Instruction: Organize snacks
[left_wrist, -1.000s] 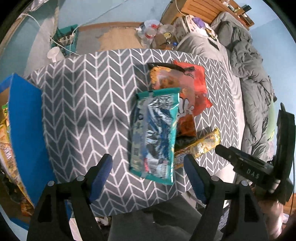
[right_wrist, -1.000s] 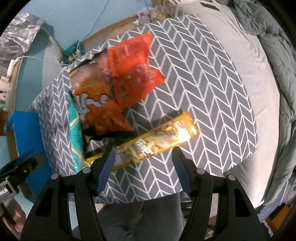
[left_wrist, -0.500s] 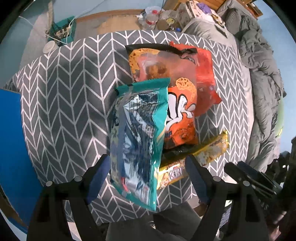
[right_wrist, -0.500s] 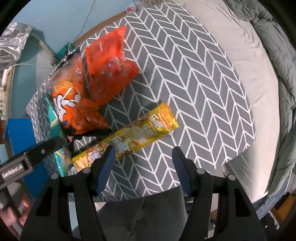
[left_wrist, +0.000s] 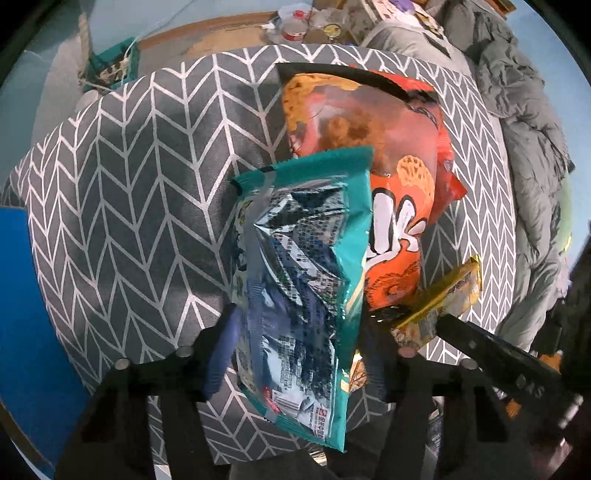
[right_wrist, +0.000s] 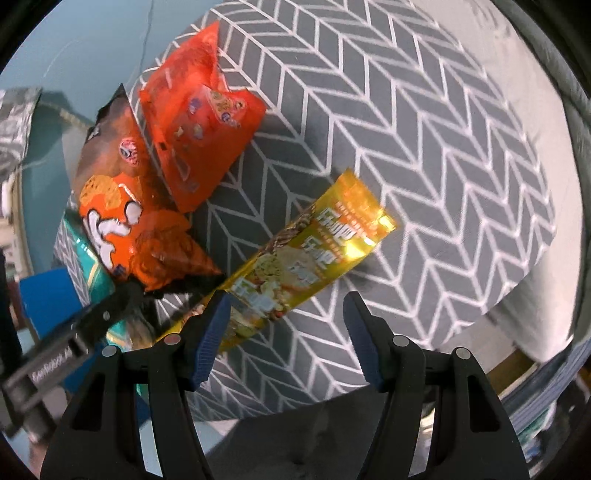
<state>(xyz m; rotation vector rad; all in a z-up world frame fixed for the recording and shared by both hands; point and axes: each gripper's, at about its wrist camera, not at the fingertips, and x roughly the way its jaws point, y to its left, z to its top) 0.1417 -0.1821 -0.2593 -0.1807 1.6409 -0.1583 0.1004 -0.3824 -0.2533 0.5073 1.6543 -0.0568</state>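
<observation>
A teal snack bag (left_wrist: 306, 280) lies on the grey chevron table (left_wrist: 122, 192), overlapping an orange chip bag (left_wrist: 391, 192). My left gripper (left_wrist: 299, 354) is open, its jaws on either side of the teal bag's near end. A long yellow snack pack (right_wrist: 295, 273) lies beside a red bag (right_wrist: 199, 122) and the orange chip bag (right_wrist: 122, 206). My right gripper (right_wrist: 284, 332) is open, just above the yellow pack's near end. The teal bag's edge (right_wrist: 88, 258) shows at the left of the right wrist view.
A blue box (left_wrist: 26, 314) stands off the table's left edge. A bed with a grey duvet (left_wrist: 524, 122) runs along the right. Bottles and clutter (left_wrist: 295, 26) sit on the floor beyond the table. The right gripper's body (left_wrist: 517, 373) crosses the left wrist view.
My left gripper has come down and forward over the teal bag, which now sits between its jaws. My right gripper has moved closer to the yellow pack.
</observation>
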